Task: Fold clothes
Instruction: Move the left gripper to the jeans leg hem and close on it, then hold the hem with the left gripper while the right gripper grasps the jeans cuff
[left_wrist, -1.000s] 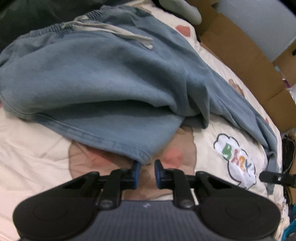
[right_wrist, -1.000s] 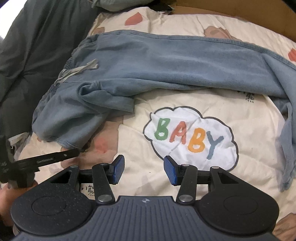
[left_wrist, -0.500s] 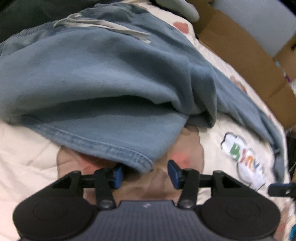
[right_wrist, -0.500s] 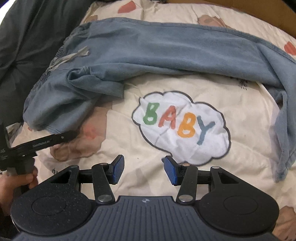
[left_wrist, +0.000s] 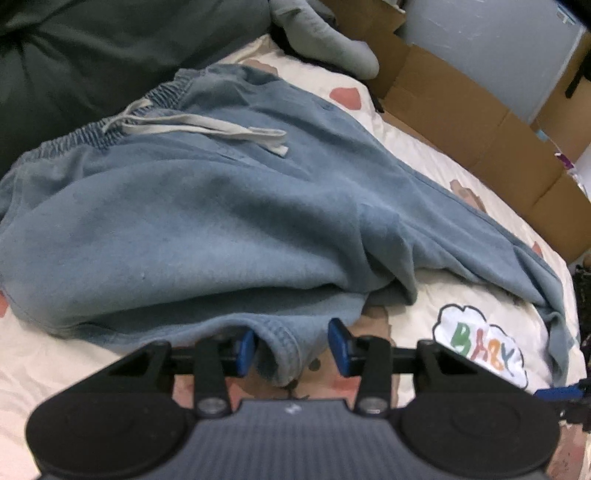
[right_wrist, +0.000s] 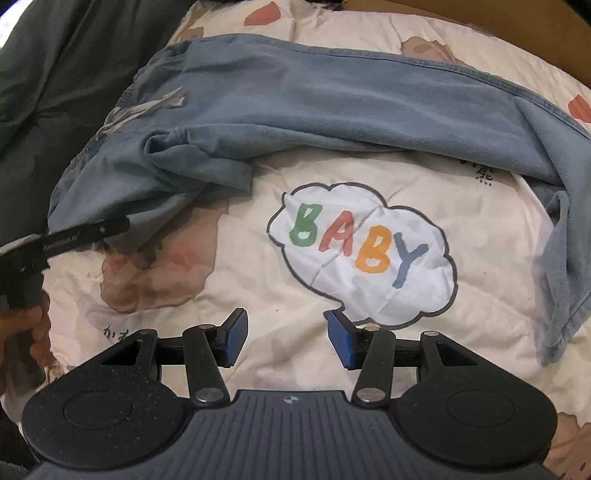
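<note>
On the bed, both cameras looking down at a printed quilt.

Surface: cream quilt (right_wrist: 229, 295) with brown and pink blotch prints; a white cloud patch (right_wrist: 364, 254) lettered "BABY" in green, red, orange and blue sits just past the right tongs at 12 o'clock.

Trousers: blue drawstring trousers (left_wrist: 207, 221) lie across the quilt, gathered waistband (left_wrist: 162, 94) at 11 o'clock in the left view, pale drawstring (left_wrist: 221, 129) loose on top. One leg runs toward 3 o'clock and drapes down at the quilt's edge; the other is doubled under, its hem (left_wrist: 282, 350) at the near edge.

Left tongs: left gripper (left_wrist: 291, 350) has its jaws apart, having just been narrowing a little after opening; the hem fold sits between the blue pads, close against the left one, with a clear gap to the right one. Not clamped.

Right tongs: right gripper (right_wrist: 286, 338) has its jaws apart over bare quilt, with nothing between them.

Hand: a hand (right_wrist: 22, 328) shows at 9 o'clock in the right view, holding the left tool's handle.

Room: dark green bedding (left_wrist: 92, 55) at 10 to 12 o'clock; grey cloth (left_wrist: 325, 40) at 12; brown cardboard box (left_wrist: 480, 129) along the far side at 2 o'clock, pale wall behind it.
</note>
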